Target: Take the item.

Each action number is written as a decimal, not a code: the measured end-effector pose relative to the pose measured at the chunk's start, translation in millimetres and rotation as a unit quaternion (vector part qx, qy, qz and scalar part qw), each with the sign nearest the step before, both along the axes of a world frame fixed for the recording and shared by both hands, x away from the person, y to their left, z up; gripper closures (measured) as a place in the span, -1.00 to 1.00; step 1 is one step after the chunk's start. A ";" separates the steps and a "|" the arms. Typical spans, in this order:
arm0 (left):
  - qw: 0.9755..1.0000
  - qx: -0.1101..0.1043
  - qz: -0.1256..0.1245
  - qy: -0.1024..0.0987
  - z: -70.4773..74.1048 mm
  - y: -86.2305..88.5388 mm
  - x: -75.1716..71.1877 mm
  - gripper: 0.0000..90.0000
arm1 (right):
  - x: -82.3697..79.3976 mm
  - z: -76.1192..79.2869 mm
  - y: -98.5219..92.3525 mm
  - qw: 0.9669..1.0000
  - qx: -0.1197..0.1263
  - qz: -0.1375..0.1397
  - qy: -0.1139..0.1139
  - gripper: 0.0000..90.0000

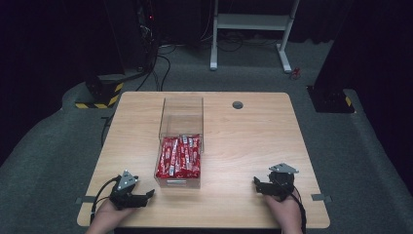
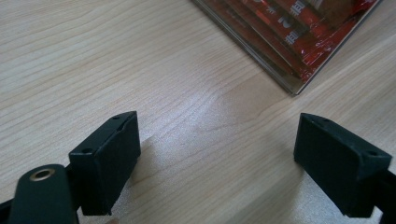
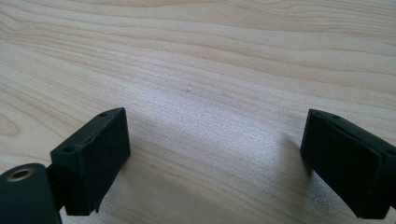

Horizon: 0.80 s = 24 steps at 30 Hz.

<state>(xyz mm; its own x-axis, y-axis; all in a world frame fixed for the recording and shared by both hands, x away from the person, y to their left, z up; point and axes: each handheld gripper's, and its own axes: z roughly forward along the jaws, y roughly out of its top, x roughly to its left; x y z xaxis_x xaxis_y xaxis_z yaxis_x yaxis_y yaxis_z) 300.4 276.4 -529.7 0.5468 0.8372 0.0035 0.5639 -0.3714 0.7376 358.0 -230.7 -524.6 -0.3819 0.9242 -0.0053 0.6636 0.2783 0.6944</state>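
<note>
On both the left gripper point(image 1: 146, 194) and the right gripper point(image 1: 256, 184), the jaws are seen wide apart with nothing between them. The red packets point(image 2: 299, 28) lie in the clear box point(image 1: 181, 127), ahead and right of the left jaws. The thin wall could be struck and the box shoved across the table point(image 1: 253, 141) if the approach is made low.

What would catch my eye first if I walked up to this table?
Probably the clear box in the middle of the wooden table, its near half packed with bright red packets. Then the two black hand-held tools at the near edge, the left gripper and right gripper, both with jaws open and empty.
</note>
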 end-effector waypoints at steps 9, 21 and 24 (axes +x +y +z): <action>1.000 0.000 0.000 0.000 0.0 0.0 0.0 -0.66 | 0.0 0.0 0.0 1.000 0.000 0.000 0.000 -0.82; 1.000 0.000 0.000 0.000 0.0 0.0 0.0 -0.67 | 0.1 0.0 -0.1 1.000 -0.001 0.002 -0.001 -0.82; 1.000 0.000 0.000 0.000 0.0 0.0 0.0 -0.66 | 0.1 0.0 -0.1 1.000 -0.001 0.003 -0.001 -0.82</action>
<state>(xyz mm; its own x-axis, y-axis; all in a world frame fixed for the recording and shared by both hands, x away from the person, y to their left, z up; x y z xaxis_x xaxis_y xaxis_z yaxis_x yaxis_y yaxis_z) 300.4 276.4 -529.7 0.5469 0.8372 0.0035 0.5640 -0.3715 0.7375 358.1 -230.8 -524.6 -0.3865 0.9222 -0.0073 0.6611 0.2826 0.6951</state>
